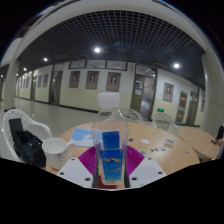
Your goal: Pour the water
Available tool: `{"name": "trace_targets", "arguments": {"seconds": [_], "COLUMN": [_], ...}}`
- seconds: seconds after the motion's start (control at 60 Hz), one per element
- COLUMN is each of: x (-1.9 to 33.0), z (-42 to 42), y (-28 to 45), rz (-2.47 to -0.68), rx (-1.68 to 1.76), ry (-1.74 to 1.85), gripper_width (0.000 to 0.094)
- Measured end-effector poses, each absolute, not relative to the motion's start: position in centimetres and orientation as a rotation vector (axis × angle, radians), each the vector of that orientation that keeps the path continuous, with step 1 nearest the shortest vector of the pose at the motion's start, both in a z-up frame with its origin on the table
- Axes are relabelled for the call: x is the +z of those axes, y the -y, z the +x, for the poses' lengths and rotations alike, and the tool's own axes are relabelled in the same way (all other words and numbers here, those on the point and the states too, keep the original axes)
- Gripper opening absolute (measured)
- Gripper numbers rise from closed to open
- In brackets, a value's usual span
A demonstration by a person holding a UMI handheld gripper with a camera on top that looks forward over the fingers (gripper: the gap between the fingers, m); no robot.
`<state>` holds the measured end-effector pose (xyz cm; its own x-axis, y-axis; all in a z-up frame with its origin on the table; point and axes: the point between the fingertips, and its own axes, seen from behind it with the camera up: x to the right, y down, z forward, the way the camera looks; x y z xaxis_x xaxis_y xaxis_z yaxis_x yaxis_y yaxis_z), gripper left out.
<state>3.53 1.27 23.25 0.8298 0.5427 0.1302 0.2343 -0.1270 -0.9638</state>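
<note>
A clear plastic water bottle (109,135) with a white cap and a blue label stands upright between my fingers. Both purple pads (88,160) press against its sides at the label. My gripper (110,165) is shut on the bottle and holds it above the wooden table (180,150). A white cup (55,148) stands on the table to the left of the bottle, beyond my left finger. The bottle's base is hidden behind the gripper body.
A black object (28,150) lies at the left beside the cup. A white chair (20,125) stands at the far left. Papers (160,147) lie on the table to the right. A corridor wall with framed pictures and doors runs behind.
</note>
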Motion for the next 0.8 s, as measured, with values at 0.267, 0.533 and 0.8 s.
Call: {"name": "trace_targets", "arguments": {"seconds": [0.267,0.533,0.8], "x": [20.5,20.6,20.6], "z": [4.1,4.7,6.6], "y": [-0.6,-0.4,0.5], "rz": [-1.750,-1.758,-1.801], "rx": [0.488,0.499,0.416], "ry": [0.538,0.532,0.566], "gripper_width": [0.0348,0.0450,0.0844]}}
